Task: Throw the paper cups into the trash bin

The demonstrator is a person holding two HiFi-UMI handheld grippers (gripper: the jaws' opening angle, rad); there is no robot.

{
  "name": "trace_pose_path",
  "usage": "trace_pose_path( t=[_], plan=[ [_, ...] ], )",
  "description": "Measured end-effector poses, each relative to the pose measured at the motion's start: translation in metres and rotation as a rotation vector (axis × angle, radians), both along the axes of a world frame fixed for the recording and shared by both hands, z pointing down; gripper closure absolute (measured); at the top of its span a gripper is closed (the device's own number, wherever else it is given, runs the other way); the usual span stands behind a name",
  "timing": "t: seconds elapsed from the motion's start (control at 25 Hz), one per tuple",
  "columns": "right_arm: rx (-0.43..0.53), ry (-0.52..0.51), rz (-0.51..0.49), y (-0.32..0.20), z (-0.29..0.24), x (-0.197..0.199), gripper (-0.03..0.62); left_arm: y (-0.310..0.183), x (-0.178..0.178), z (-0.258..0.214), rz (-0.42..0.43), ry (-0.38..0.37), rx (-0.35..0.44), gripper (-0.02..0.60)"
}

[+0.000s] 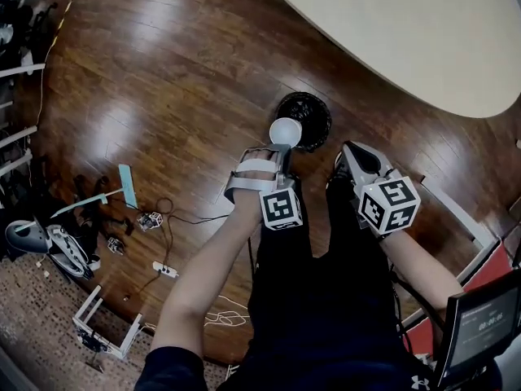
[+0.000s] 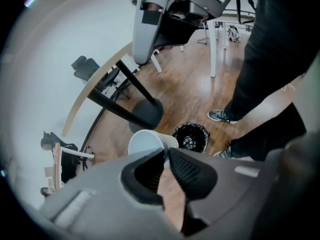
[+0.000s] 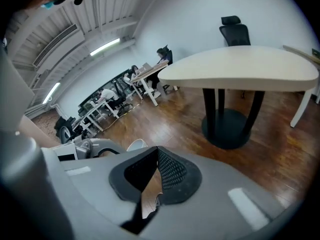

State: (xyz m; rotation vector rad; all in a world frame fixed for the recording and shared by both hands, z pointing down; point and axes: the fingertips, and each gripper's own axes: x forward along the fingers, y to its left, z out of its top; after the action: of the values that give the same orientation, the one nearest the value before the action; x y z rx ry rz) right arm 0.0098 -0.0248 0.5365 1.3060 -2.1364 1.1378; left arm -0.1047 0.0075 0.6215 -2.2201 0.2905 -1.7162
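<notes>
Jaws of the left gripper (image 1: pixel 281 147) pinch a white paper cup (image 1: pixel 286 130), which hangs over the near edge of a round black trash bin (image 1: pixel 313 112) standing on the brown wooden floor (image 1: pixel 163 72). The right gripper (image 1: pixel 346 151) is just beside it, and a pale oval desk (image 1: pixel 407 31) fills the upper right. In the left gripper view, the left gripper (image 2: pixel 166 151) has its jaws clamped on the thin wall of the cup (image 2: pixel 146 141), with the bin (image 2: pixel 191 136) just beyond it. In the right gripper view, the right gripper (image 3: pixel 157 150) has its jaws meeting at the tips with nothing between them; the cup (image 3: pixel 136 145) peeks out at left, and the desk (image 3: pixel 240 69) stands beyond.
</notes>
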Motion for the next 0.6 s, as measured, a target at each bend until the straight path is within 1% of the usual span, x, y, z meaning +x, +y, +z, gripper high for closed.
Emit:
trace_pose_path(
  t=[0.08,0.2,0.32,0.44,0.52,0.6],
  plan=[
    [-0.006,-0.027,-0.047,0.001,0.028,0.002,0.583,-0.003,0.008,0.03,-0.025,-0.028,0.017,0.545],
    [-0.004,-0.06,-0.106,0.001,0.065,0.009,0.583,-0.004,0.022,0.073,-0.065,-0.05,0.016,0.545],
    [0.0,-0.056,-0.161,0.012,0.084,0.02,0.583,-0.002,0.033,0.094,-0.08,-0.072,0.025,0.545],
    [-0.001,-0.044,-0.212,0.021,0.105,0.033,0.583,0.002,0.04,0.114,-0.063,-0.1,0.012,0.545],
    [0.003,-0.027,-0.229,0.026,0.116,0.038,0.585,0.003,0.04,0.118,-0.057,-0.095,0.023,0.545],
    [0.017,-0.005,-0.226,0.029,0.12,0.041,0.583,0.01,0.036,0.12,-0.058,-0.079,0.022,0.545]
  ],
)
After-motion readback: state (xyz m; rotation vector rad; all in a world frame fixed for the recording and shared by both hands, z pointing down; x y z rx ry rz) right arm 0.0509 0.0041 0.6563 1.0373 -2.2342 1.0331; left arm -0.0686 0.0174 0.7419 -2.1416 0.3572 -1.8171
